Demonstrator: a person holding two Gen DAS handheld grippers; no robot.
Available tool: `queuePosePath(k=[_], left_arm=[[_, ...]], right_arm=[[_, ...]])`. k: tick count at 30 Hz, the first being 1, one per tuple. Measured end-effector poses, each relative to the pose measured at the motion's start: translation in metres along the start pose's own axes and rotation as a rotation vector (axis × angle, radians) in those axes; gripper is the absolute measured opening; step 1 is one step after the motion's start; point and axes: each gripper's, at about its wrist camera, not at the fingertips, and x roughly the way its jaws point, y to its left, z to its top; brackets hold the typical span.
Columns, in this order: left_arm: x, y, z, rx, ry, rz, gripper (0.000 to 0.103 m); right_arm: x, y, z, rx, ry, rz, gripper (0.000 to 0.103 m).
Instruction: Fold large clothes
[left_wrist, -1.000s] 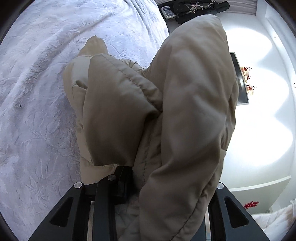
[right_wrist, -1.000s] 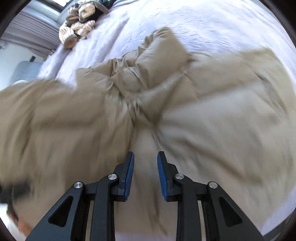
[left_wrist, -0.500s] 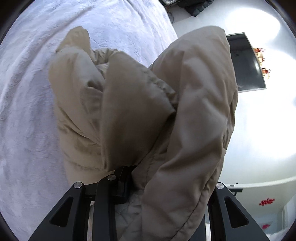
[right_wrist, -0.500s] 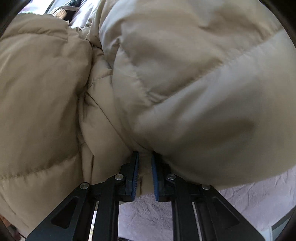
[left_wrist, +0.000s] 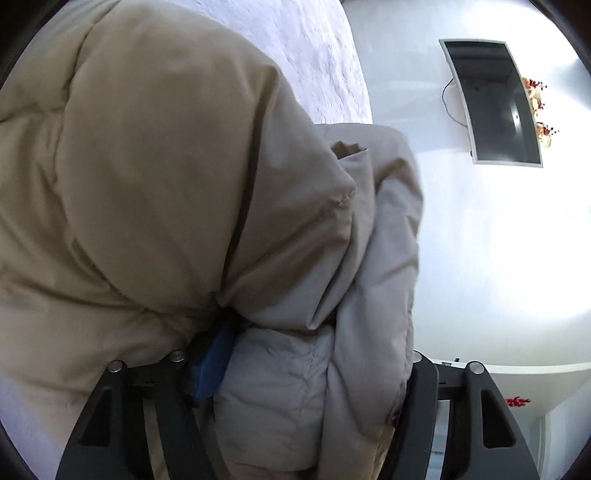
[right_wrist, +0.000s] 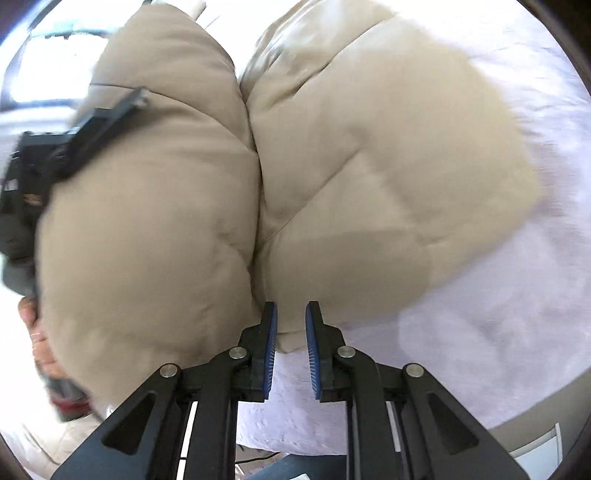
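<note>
Two grippers are working one beige puffer jacket (right_wrist: 369, 177) that is lying bunched on a white textured bedspread (right_wrist: 517, 314). Right view: bare bedspread is lying open to the right of the jacket and below its near hem. Left view: the bed edge is curving off at top centre, with pale floor (left_wrist: 480, 240) and a dark wall-mounted screen (left_wrist: 495, 103) beyond.

Fabric is matte, quilted and puffy; the lining side is showing greyer (left_wrist: 295, 387). Stitched seams are dividing it into rounded lobes, and a deep crease is running away from the right gripper (right_wrist: 290, 325), splitting the bulk into two mounds. The jacket's long axis cannot be told while it is bunched.

Left gripper (left_wrist: 310, 376) jaws are opening, with thick folds sitting between them; only one blue pad is showing. Right gripper jaws are opening slightly from a narrow gap, and the hem edge is lying between the pads; contact unclear. A hand (right_wrist: 40, 347) is showing at the left edge.
</note>
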Motion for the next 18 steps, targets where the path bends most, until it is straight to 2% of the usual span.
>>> queuePosePath(k=[3,4,5,6,7,9,11,16,17,18], left_arm=[[0.012,-0.012,0.014,0.035,0.008,0.035,0.072],[0.012,-0.018,0.018,0.049,0.003,0.059,0.072],[0.013,-0.023,0.019,0.063,0.001,0.078,0.072],[0.014,-0.027,0.020,0.076,0.000,0.089,0.072],[0.016,-0.031,0.022,0.087,0.000,0.106,0.072],[0.019,-0.038,0.021,0.092,0.005,0.122,0.072],[0.017,-0.042,0.020,0.096,0.008,0.119,0.072],[0.009,-0.061,0.019,0.133,0.021,0.122,0.072],[0.006,-0.066,0.018,0.146,0.021,0.125,0.072],[-0.006,-0.070,0.020,0.157,0.017,0.125,0.072]], right_arm=[[-0.020,-0.009,0.000,0.037,-0.051,0.002,0.021],[-0.026,-0.010,-0.003,0.045,-0.065,0.000,0.033],[-0.038,-0.012,-0.005,0.052,-0.095,0.000,0.053],[-0.050,-0.011,-0.006,0.048,-0.125,0.005,0.062],[-0.056,-0.007,-0.008,0.037,-0.147,0.013,0.068],[-0.079,0.008,-0.013,-0.039,-0.201,0.036,0.070],[-0.088,0.030,-0.015,-0.131,-0.216,0.047,0.080],[-0.054,0.067,-0.018,-0.252,-0.176,-0.047,0.080],[-0.043,0.073,-0.014,-0.258,-0.180,-0.077,0.064],[-0.038,0.077,-0.010,-0.253,-0.196,-0.107,0.042]])
